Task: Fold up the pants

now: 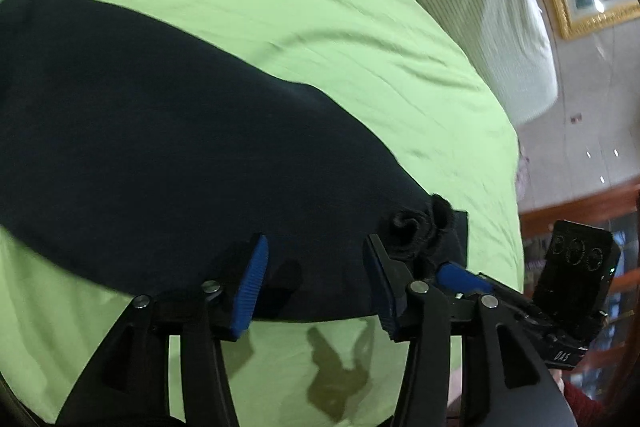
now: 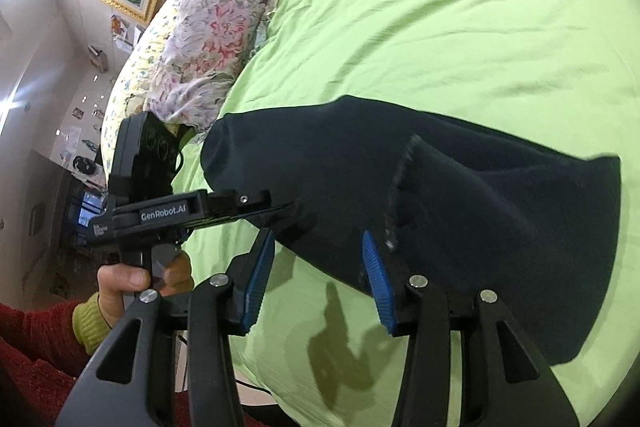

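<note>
While the dark navy fabric pants (image 1: pixel 168 147) lie spread across the light green bed sheet (image 1: pixel 320 27), both tools hover over their near end, probably getting set to take hold for a fold. In the left wrist view, the pants fill the left and centre of the frame, and a curled, bunched piece of cloth sits at lower right, touching the near tip of the left gripper (image 1: pixel 316 279). Its blue-padded jaws are spread and hold nothing. The other tool's blue pad pokes in at lower right, reaching toward that same bunched corner.

In the right wrist view, the pants (image 2: pixel 460 187) run from centre to the right edge, one layer folded over another with a pale seam showing at centre. The right gripper (image 2: pixel 320 283) also has its jaws spread, empty, its right pad just over the cloth's lower edge. At left of the frame, a bare hand (image 2: pixel 140 279) in a red sleeve grips the other tool's handle.

Open sheet lies above the pants in both views, giving room to carry cloth forward. A floral pillow (image 2: pixel 200 39) at upper left and the bed's edge at lower left bound that side.
</note>
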A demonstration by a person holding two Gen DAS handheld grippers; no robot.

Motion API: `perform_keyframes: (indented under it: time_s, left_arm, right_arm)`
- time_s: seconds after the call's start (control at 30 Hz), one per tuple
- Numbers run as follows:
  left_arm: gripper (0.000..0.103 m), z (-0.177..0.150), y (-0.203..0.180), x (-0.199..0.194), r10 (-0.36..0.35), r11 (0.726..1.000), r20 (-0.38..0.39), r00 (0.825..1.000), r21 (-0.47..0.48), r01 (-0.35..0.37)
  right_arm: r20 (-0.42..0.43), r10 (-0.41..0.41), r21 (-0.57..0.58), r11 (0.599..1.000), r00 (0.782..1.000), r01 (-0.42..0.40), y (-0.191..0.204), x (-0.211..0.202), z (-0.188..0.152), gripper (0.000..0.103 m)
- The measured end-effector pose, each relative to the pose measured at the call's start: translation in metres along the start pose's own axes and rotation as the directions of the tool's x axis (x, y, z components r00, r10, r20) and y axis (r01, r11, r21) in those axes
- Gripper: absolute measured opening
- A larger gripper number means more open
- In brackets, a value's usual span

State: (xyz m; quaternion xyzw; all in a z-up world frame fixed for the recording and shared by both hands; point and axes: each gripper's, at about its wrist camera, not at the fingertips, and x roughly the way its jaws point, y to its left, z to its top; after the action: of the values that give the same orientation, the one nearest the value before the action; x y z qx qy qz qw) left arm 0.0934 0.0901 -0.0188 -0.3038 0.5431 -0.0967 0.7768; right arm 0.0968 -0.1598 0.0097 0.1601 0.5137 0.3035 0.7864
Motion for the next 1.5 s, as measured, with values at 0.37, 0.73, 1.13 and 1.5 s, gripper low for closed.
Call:
perform_keyframes:
  time_s: [0.37, 0.73, 1.13, 1.5]
  left_arm:
    - [0.062, -0.019, 0.07, -0.07, 0.11, 0.969, 0.187, 0.976, -0.239, -0.063]
    - [0.067, -0.026, 0.142, -0.11, 0.184, 0.887, 0.266, 0.946, -0.46, -0.043]
    - [0.067, 0.002, 0.178, -0.09, 0.175, 0.854, 0.24, 0.955, -0.52, -0.026]
    - [0.067, 0.013, 0.194, -0.085, 0.151, 0.839, 0.272, 0.95, -0.543, 0.022]
  right_arm:
    - [-0.093, 0.033, -0.152, 0.987, 0.995, -0.047, 0.042, 0.048, 0.04, 0.047]
    - [-0.213, 0.04, -0.282, 0.954, 0.976, -0.101, 0.077, 0.114, 0.087, 0.047]
    - [-0.306, 0.005, -0.396, 0.909, 0.952, -0.132, 0.113, 0.195, 0.145, 0.047]
    - [-0.412, -0.042, -0.468, 0.867, 0.91, -0.172, 0.129, 0.263, 0.158, 0.047]
